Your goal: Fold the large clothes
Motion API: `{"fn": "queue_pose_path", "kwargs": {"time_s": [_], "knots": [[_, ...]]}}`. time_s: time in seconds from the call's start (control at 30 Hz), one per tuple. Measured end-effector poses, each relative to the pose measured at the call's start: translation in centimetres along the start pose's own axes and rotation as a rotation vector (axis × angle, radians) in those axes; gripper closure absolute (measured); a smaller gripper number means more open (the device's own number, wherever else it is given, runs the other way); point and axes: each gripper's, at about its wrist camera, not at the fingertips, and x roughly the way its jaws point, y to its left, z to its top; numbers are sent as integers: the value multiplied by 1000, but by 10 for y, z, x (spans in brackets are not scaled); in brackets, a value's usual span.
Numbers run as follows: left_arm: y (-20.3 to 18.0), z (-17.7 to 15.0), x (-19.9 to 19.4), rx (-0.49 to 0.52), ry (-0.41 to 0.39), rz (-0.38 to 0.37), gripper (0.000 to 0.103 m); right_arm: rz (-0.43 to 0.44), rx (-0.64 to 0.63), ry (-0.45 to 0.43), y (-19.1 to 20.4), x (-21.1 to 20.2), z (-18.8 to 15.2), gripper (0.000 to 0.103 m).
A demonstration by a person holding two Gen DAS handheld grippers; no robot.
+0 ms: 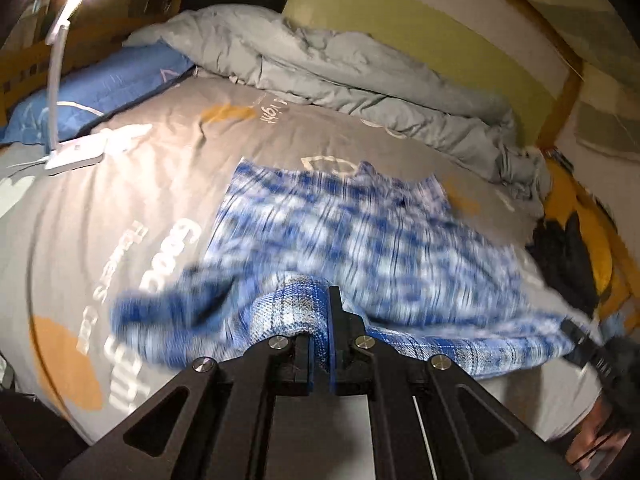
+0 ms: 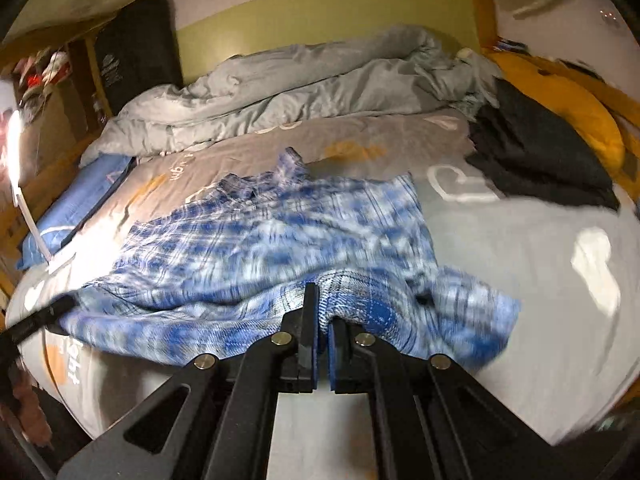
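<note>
Blue-white plaid shirt, rumpled, near edge lifted off bed

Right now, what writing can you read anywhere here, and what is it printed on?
"Good": white letters on the grey bed cover, beside the plaid shirt.
"Flowers": smaller line next to it; the rest is blurred.
"night": far end of the cover, only partly legible.
Dark panel by the wall: markings too small to read.

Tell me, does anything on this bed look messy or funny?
Yes. The grey duvet is bunched in a crumpled heap along the far side. A lit white lamp stands on the bedcover, an odd spot. The blue plaid shirt is rumpled, pinched by both grippers.
</note>
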Motion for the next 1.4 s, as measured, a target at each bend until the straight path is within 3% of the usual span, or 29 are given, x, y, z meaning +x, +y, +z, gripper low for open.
{"fn": "queue_pose_path", "kwargs": {"time_s": [0.1, 0.2, 0.33, 0.53, 0.7, 0.9, 0.97, 1.0, 1.03, 1.07, 1.1, 1.13, 1.23, 1.3, 1.4], "knots": [[-13, 48, 26, 37, -3, 39, 97, 6, -34, 21, 2, 20, 41, 100], [-21, 84, 60, 26, 35, 64, 97, 3, 22, 44, -3, 48, 74, 100], [-21, 114, 109, 1, 89, 109, 97, -21, 45, 60, 1, 93, 101, 100], [-19, 130, 174, 23, 169, 149, 97, -13, 85, 119, -6, 159, 116, 100], [-17, 134, 205, 17, 181, 155, 97, 11, 121, 149, -16, 195, 122, 100], [-18, 133, 228, 60, 180, 161, 94, -29, 63, 180, -8, 225, 124, 100], [-22, 130, 223, 119, 180, 136, 85, -21, 25, 177, -9, 221, 121, 96], [-24, 129, 217, 151, 163, 118, 73, -12, 5, 173, -9, 215, 119, 95], [-27, 127, 204, 188, 130, 93, 55, 2, -10, 167, -11, 207, 118, 92], [-30, 125, 195, 204, 108, 79, 44, 23, -14, 160, -14, 199, 118, 89], [-32, 124, 180, 223, 65, 65, 19, 48, -7, 154, -17, 189, 118, 86], [-33, 123, 165, 234, 16, 66, 5, 77, 9, 152, -21, 179, 118, 84], [-36, 121, 130, 266, -74, 60, 2, 162, 61, 157, -29, 155, 119, 66], [-37, 120, 108, 282, -92, 42, 2, 202, 65, 145, -29, 140, 119, 41], [-33, 116, 79, 287, -146, 39, 2, 128, -12, 65, -24, 110, 117, 34]]}}
